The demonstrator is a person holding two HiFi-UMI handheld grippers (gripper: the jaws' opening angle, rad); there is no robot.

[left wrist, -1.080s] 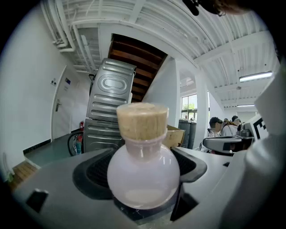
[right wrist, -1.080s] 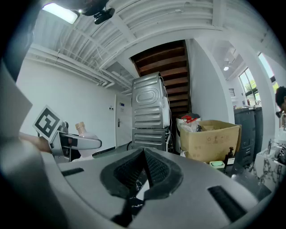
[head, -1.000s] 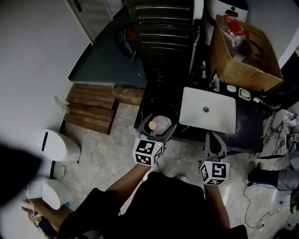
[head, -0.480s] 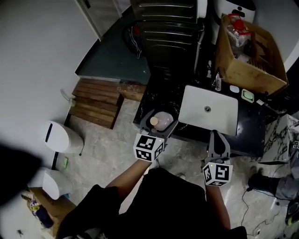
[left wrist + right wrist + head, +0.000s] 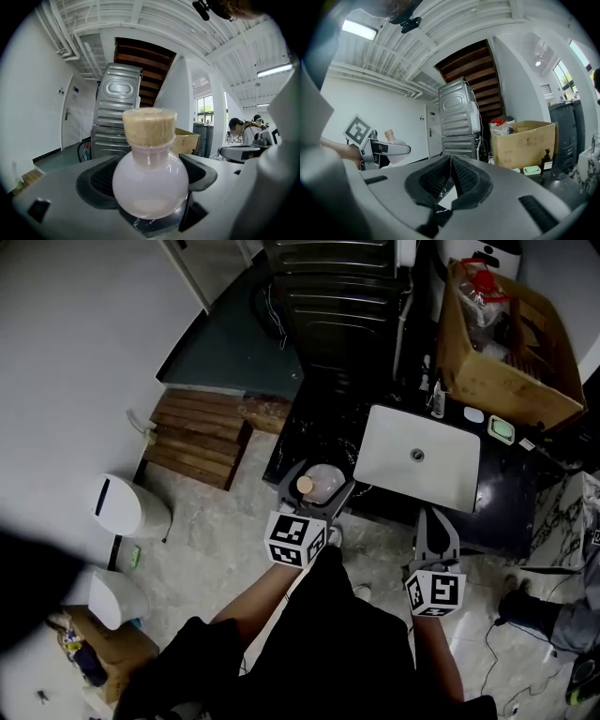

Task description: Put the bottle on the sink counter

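A round pale-pink bottle [image 5: 150, 183] with a cork stopper stands upright between the jaws of my left gripper [image 5: 316, 486], which is shut on its body. In the head view the bottle [image 5: 320, 483] hangs over the near left corner of the black sink counter [image 5: 502, 507], left of the white basin [image 5: 419, 457]. My right gripper [image 5: 433, 523] is shut and holds nothing, at the counter's front edge below the basin. From the right gripper view, the bottle [image 5: 392, 137] and the left gripper show at the far left.
An open cardboard box [image 5: 504, 338] sits at the back right of the counter, with a pump bottle [image 5: 437, 401] and a green soap dish [image 5: 501, 430] beside it. A grey stacked washer [image 5: 333, 287] stands behind. Wooden steps [image 5: 199, 434] and a white bin [image 5: 127, 506] are on the floor at left.
Both grippers and the bottle keep nearly the same place over the counter's front edge; the view has shifted slightly. Neither gripper has opened or shut.
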